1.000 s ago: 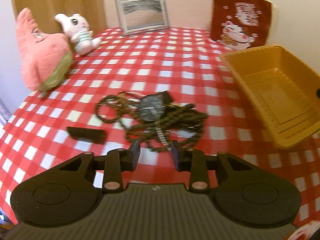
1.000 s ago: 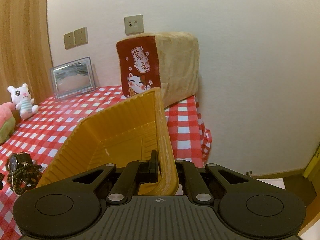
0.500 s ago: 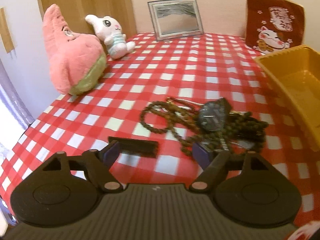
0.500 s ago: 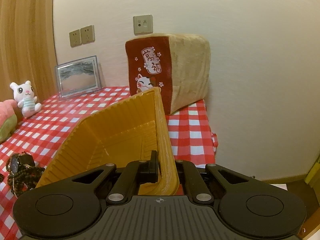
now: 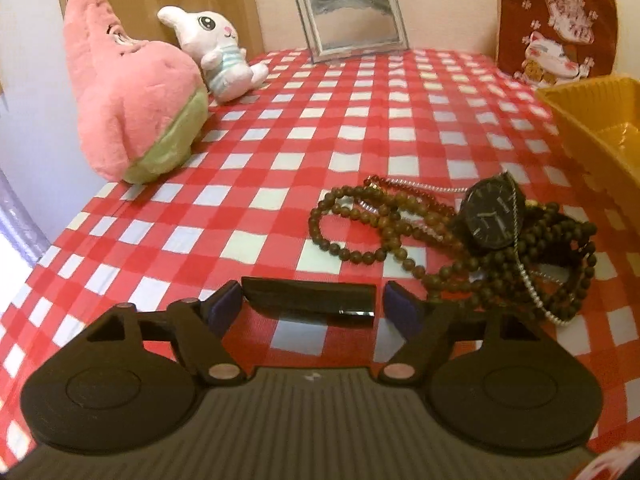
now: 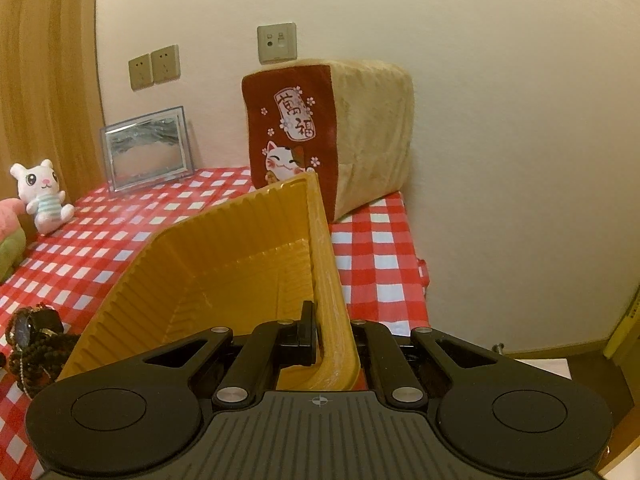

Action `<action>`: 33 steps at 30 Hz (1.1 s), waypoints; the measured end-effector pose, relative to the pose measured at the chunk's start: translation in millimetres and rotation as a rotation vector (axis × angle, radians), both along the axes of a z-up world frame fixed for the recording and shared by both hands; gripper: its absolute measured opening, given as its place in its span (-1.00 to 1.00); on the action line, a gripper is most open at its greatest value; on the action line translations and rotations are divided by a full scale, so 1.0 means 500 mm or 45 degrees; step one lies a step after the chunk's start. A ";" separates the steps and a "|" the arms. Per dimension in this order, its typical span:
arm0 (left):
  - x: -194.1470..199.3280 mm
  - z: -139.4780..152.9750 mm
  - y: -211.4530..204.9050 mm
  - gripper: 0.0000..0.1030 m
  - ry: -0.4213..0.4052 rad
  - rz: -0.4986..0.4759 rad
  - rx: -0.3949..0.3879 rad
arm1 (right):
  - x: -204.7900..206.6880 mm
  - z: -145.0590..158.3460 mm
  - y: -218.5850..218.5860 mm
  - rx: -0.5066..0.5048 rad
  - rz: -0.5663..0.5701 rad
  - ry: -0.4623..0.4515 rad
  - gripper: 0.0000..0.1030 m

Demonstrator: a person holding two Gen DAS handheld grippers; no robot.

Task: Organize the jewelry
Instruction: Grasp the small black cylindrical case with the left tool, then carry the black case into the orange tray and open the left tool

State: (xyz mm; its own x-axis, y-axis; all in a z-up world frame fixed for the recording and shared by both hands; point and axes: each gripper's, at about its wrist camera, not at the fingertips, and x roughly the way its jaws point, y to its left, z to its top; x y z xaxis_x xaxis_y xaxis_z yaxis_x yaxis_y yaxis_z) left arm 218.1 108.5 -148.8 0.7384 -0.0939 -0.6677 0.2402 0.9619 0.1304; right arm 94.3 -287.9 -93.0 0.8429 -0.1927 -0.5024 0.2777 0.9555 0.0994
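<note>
My left gripper [image 5: 312, 308] is open, its fingertips on either side of a flat black bar-shaped piece [image 5: 310, 300] lying on the red checked cloth, not clamping it. A tangle of brown bead strings [image 5: 404, 236], a silver chain and a black watch [image 5: 490, 220] lies just to the right. It also shows at the left in the right wrist view [image 6: 32, 344]. My right gripper [image 6: 324, 340] is shut on the near wall of the yellow ribbed tray [image 6: 224, 264], which is tilted up. The tray's corner shows in the left wrist view [image 5: 592, 120].
A pink star plush [image 5: 128, 96] and a white bunny plush [image 5: 216, 52] sit at the back left. A framed picture [image 5: 352, 20] and a red lucky-cat cushion [image 5: 556, 24] stand against the wall. The table's right edge [image 6: 416, 264] drops off beside the tray.
My left gripper opened wide and moved left from the bead pile to straddle the black bar. My right gripper kept its hold on the tray and shifted slightly.
</note>
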 end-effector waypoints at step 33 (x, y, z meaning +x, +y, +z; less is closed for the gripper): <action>-0.162 0.117 -0.372 0.37 -0.002 -0.653 -0.375 | -0.053 0.022 -0.006 -0.100 0.042 -0.028 -0.90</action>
State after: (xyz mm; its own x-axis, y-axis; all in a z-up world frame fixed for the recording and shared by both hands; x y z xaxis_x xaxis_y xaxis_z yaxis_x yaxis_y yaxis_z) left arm 137.2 -77.3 -90.2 0.5504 -0.6205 -0.5586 0.6844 0.7186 -0.1238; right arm 67.7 -290.7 -81.9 0.8600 -0.2026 -0.4684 0.2444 0.9692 0.0294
